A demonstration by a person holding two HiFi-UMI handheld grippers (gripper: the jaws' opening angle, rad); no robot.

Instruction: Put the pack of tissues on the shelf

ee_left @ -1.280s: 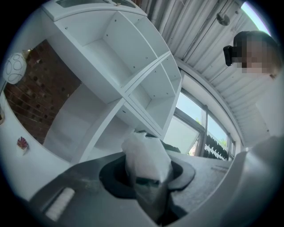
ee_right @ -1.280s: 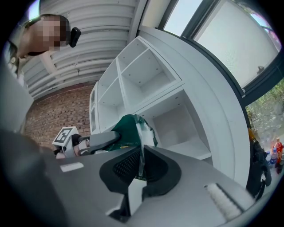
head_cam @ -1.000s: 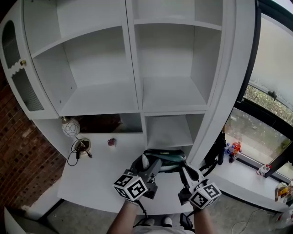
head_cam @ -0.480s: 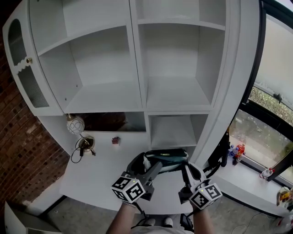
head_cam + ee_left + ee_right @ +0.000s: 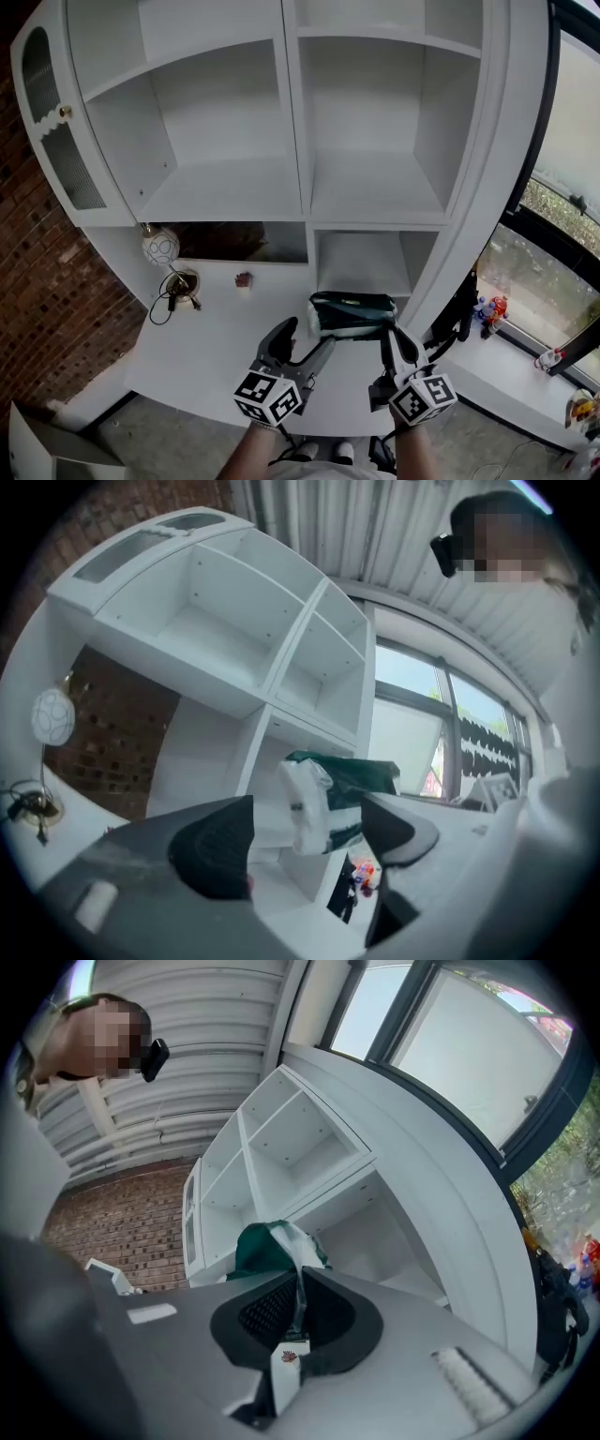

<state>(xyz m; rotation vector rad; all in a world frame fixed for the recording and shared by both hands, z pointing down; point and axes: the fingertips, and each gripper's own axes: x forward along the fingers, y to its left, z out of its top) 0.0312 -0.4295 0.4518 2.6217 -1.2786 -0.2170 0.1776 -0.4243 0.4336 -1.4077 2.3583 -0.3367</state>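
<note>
The right gripper (image 5: 388,336) is pinched shut on the edge of the pack of tissues (image 5: 352,314). It holds the pack over the white desk (image 5: 216,337), just in front of the small low shelf (image 5: 361,277). The left gripper (image 5: 302,339) has just been opening its jaws wide, and the pack's end shows between them, not touched.

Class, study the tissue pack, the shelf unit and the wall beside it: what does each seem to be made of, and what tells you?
Tissue pack: thin plastic film, green and white, glossy and crinkled.
Shelf unit: probably painted or laminated board; smooth matt white, flat panels.
Wall: bare red-brown brick, with mortar lines showing.
</note>
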